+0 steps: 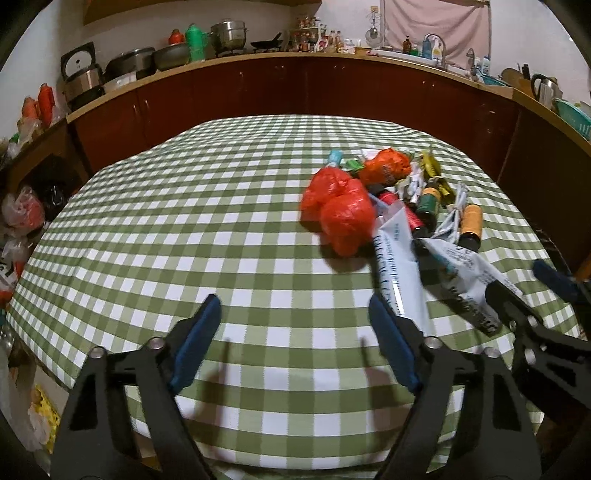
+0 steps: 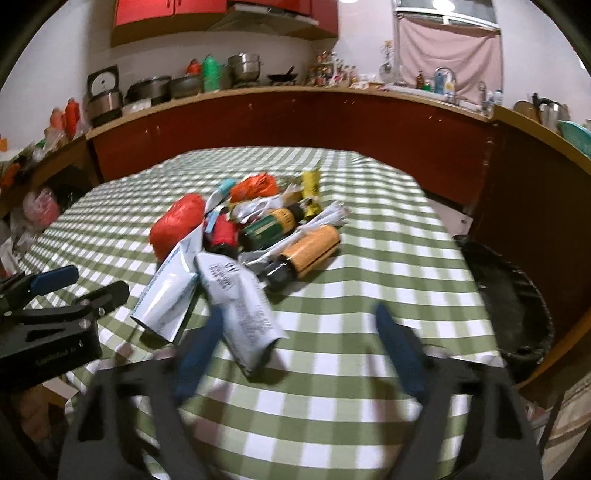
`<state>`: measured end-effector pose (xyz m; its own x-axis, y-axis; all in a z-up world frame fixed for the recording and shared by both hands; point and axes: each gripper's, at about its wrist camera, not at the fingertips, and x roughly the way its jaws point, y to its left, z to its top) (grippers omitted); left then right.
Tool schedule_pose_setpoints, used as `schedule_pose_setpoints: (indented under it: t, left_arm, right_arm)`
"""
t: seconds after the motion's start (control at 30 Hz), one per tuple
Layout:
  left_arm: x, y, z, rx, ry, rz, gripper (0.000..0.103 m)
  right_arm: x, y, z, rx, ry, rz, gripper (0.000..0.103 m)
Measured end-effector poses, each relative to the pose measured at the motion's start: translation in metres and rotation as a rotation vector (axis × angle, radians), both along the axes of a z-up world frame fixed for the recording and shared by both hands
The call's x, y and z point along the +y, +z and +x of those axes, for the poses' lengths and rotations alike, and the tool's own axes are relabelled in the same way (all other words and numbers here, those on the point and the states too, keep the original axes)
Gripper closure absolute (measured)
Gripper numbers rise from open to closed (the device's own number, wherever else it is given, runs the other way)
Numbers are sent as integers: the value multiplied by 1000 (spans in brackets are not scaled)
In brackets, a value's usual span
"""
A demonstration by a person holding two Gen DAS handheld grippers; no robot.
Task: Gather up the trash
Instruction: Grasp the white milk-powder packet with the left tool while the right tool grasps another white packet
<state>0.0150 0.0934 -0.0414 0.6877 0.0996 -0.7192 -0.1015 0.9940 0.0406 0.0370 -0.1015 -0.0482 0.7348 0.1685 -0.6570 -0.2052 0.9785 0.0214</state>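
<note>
**Both grippers spread at the near edge of the trash pile**

The trash pile lies on the checked table, toward its right edge; red bags, small bottles and white tubes heaped together. The left gripper stands spread over bare cloth, nothing between its fingers; the right gripper stands spread too, a white tube just beside its left finger, contact unclear.

A matt green-and-white checked cloth covers the bench. The red bags are thin, crinkled, glossy plastic; the white tubes look smooth and shiny. The far pot is bright metal.
</note>
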Motion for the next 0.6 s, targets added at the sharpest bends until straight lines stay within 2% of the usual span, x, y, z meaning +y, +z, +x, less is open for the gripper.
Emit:
schedule_pose_setpoints:
  t: [0.13,0.3,0.37,0.4,0.47,0.6]
  left_arm:
    - [3,-4,5,20,2,-17,33]
    - [1,-4,6,16,-16,-26,35]
    - [-1,-3,5,13,-25,-31,35]
    - [-3,-3,5,12,-31,-35,35]
    - [-8,-2,6,7,-42,-40,35]
    - [-16,2,5,-5,-67,-33,34]
  right_arm:
    - [10,-5,6,30,27,5,48]
    - [19,-6,6,43,83,7,70]
    - [20,-5,4,35,98,7,84]
    - [20,-5,3,35,107,12,87]
    - [20,-4,1,34,116,16,92]
    - [19,-1,-4,25,124,27,95]
